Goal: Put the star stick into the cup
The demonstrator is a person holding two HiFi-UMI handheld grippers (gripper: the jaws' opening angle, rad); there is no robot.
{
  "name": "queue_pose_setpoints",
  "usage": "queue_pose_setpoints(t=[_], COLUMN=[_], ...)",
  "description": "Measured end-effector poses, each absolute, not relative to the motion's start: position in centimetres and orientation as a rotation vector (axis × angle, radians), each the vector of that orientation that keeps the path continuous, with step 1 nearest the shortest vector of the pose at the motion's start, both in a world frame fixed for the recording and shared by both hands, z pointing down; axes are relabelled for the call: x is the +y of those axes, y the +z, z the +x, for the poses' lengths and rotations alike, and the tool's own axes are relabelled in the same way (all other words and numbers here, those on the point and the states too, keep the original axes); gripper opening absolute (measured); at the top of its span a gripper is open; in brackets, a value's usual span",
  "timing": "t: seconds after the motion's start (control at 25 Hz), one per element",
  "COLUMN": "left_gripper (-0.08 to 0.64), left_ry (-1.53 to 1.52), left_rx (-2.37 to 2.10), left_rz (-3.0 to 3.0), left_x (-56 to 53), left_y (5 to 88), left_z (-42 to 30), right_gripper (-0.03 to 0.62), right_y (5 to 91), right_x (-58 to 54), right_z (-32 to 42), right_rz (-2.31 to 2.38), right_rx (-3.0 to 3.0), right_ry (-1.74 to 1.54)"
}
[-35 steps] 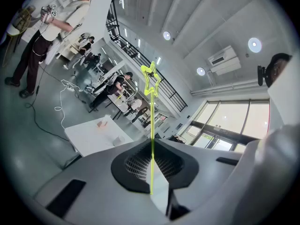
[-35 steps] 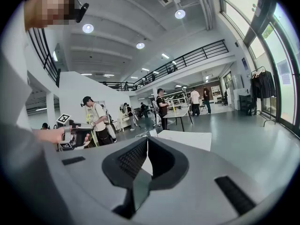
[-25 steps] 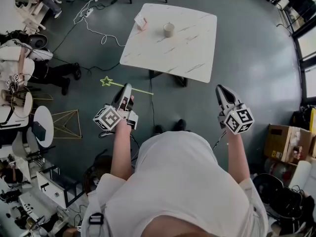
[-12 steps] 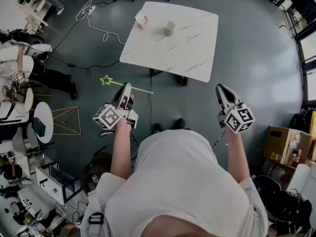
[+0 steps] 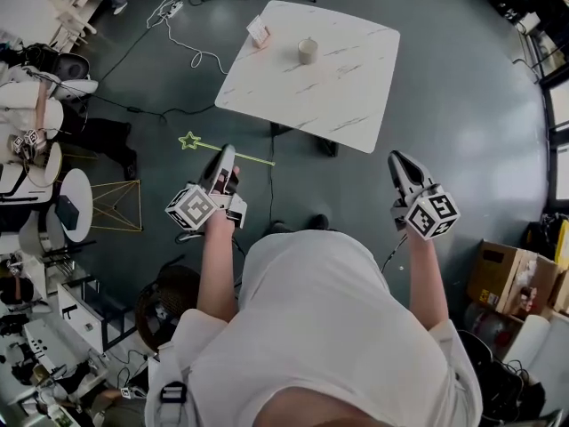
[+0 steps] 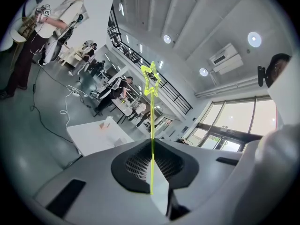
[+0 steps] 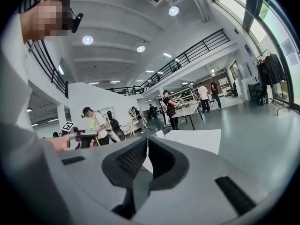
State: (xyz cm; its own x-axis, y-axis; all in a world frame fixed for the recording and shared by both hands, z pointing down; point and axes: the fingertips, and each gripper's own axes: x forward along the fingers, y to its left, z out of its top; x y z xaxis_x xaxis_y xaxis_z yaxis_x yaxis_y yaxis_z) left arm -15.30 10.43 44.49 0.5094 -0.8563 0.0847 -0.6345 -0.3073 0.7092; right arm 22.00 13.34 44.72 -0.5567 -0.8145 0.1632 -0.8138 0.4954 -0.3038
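A thin yellow-green star stick [image 5: 244, 158] is held level above the floor, its star [image 5: 189, 140] pointing left. My left gripper [image 5: 226, 156] is shut on the stick's shaft. In the left gripper view the star stick [image 6: 151, 86] rises from between the closed pads of the left gripper [image 6: 152, 172]. A small beige cup [image 5: 307, 52] stands upright on the white marble table [image 5: 356, 105] ahead, well apart from both grippers. My right gripper [image 5: 396, 161] hovers at the right, shut and empty; in its own view the right gripper [image 7: 146, 158] shows nothing between the pads.
A small pink-and-white box [image 5: 259, 32] sits near the table's far left corner. Cables [image 5: 178, 52] trail over the floor left of the table. A wire-frame stool [image 5: 116, 221] and people with grippers [image 5: 44, 123] are at the left. Cardboard boxes [image 5: 502, 278] stand at the right.
The view has drifted slightly, with the table a little higher and further right in the picture. Both grippers keep the same pose and the stick stays gripped.
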Motion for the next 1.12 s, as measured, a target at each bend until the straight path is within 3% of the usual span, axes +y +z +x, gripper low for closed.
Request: queue_pose_setpoints(t=[0.68,1.12], left_gripper=[0.025,0.025], left_ry=[-0.413,-0.384], left_rx=[-1.231,-1.163], left_rz=[2.052,2.058], left_x=[9.3,2.6], left_y=[44.4,45.5], left_z=[-13.6,-16.2], right_gripper=[0.029,0.029], right_y=[46.1,45.8], right_x=[11.4,6.2], right_z=[22.0,19.4], right_rz=[-1.399,-1.497], right_rx=[2.761,2.742], right_ry=[-0.604,-0.611])
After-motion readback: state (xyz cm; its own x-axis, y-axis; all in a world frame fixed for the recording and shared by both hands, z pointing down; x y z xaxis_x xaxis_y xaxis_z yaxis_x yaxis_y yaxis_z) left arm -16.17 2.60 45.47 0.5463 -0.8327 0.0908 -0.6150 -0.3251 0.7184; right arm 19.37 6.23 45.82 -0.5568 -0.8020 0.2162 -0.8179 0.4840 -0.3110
